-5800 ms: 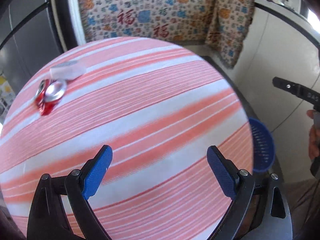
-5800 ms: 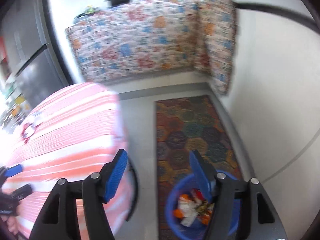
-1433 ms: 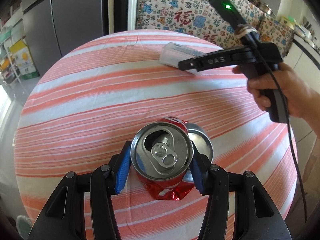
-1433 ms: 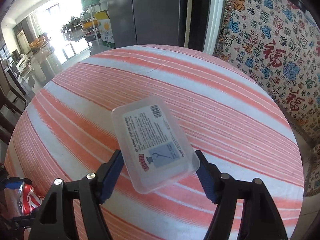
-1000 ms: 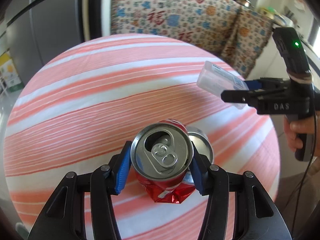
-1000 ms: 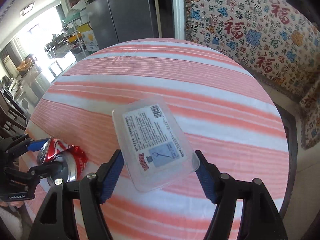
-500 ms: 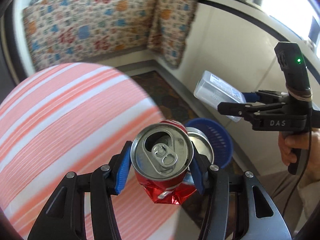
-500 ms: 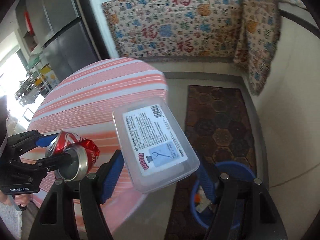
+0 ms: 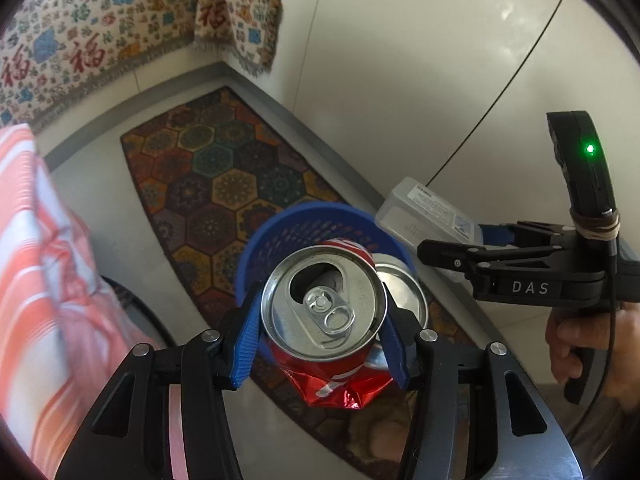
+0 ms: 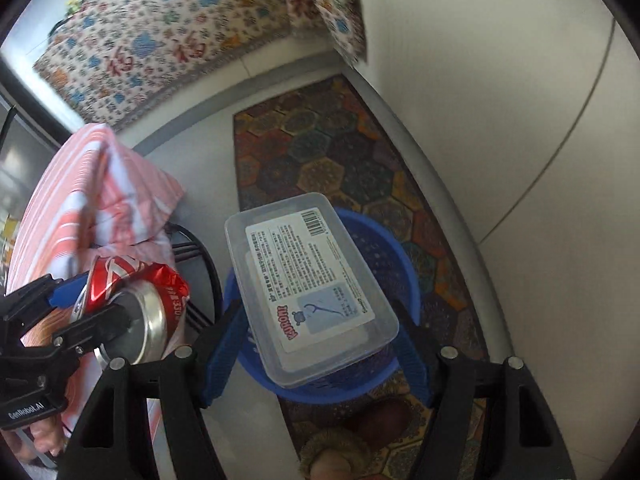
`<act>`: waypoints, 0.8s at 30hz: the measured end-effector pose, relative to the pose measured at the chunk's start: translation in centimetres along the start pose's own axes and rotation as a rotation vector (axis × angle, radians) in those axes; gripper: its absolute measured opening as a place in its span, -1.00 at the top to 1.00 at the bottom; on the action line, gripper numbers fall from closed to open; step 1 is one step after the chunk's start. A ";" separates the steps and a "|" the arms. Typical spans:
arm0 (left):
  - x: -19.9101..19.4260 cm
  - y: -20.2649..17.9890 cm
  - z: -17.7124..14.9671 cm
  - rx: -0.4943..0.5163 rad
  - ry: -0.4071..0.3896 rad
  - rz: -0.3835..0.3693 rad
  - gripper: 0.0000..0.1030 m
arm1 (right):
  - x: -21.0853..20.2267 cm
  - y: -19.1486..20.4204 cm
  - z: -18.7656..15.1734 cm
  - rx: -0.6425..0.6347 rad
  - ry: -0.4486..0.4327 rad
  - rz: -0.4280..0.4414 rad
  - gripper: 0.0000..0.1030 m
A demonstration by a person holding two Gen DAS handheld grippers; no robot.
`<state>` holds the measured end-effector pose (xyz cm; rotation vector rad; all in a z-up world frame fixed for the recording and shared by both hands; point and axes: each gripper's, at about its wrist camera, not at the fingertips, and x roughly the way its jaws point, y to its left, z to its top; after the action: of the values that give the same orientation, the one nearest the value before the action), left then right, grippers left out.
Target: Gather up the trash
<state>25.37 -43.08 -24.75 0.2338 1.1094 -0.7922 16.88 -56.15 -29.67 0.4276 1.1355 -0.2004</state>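
both grippers now hover over blue basket point(image 9: 280, 224).

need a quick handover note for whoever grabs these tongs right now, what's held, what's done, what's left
Left tongs: shut on the crushed red can, held in the air near the blue basket.
Right tongs: shut on the clear plastic box, label side up, directly over the blue basket.
Done: both pieces are off the striped table and carried to the basket on the patterned rug.
Left: open the right tongs to drop the box in, bring the can fully over the basket and release it. Basket contents are hidden from here.
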 end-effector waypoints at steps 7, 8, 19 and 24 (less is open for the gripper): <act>6.0 -0.8 -0.2 0.027 0.044 0.003 -0.25 | 6.7 -4.7 0.1 0.152 0.092 0.072 -0.42; 6.8 -0.5 -0.1 0.012 0.044 -0.009 -0.64 | 7.4 -5.8 -0.4 0.191 0.108 0.099 -0.46; 0.5 -2.3 0.7 -0.005 -0.076 0.045 -0.95 | 2.4 -7.4 -0.5 0.267 -0.020 0.042 -0.78; -6.1 -4.2 -2.3 0.029 -0.128 0.099 -0.99 | -4.3 -3.8 -4.2 0.071 -0.053 -0.115 -0.78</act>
<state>19.58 -42.06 -19.62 0.2566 0.9590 -0.7248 10.22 -58.05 -28.16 0.4181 1.1044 -0.3513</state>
